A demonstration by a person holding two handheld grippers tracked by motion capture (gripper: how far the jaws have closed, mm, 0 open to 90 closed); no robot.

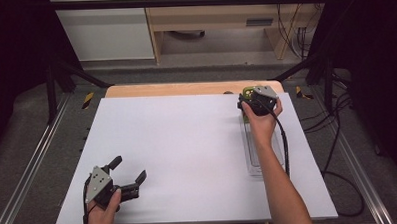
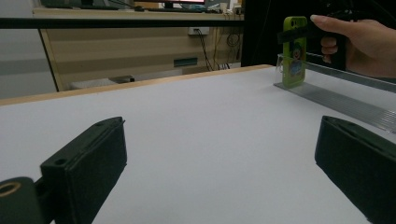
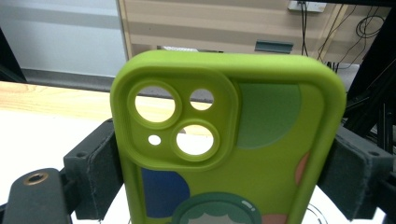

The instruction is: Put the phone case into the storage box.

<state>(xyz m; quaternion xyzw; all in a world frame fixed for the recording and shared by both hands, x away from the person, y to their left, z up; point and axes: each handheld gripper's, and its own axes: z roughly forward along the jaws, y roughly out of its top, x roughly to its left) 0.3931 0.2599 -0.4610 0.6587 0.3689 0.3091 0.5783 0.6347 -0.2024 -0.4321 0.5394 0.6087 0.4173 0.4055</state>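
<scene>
The lime-green soft silicone phone case (image 3: 224, 154), printed with a cartoon figure and pierced by camera cut-outs, stands upright between the 2 black jaws of the right gripper (image 1: 256, 102), filling the centre of the right gripper view. The pads sit against its 2 long edges, so I read the claw as grasping the case across its width. In the left gripper view the same case (image 2: 295, 51) shows in the upper right of the frame, its lower end at the far tip of a long clear acrylic slotted rack (image 2: 345, 100).

The left gripper (image 1: 123, 178), at the lower left of the high view, lies released on the white table sheet (image 1: 187, 142), jaws spread wide with nothing between them.

Risks, as I judge them:
- The case is soft and hollow; a squeeze on its edges may bow it, so it could spring out or tilt when let go.
- The rack is light and unheld; pushing the case down off-line could slide or tip it.
- Whether the case's foot is seated in a slot cannot be told; letting go while it is unseated would drop it flat.
</scene>
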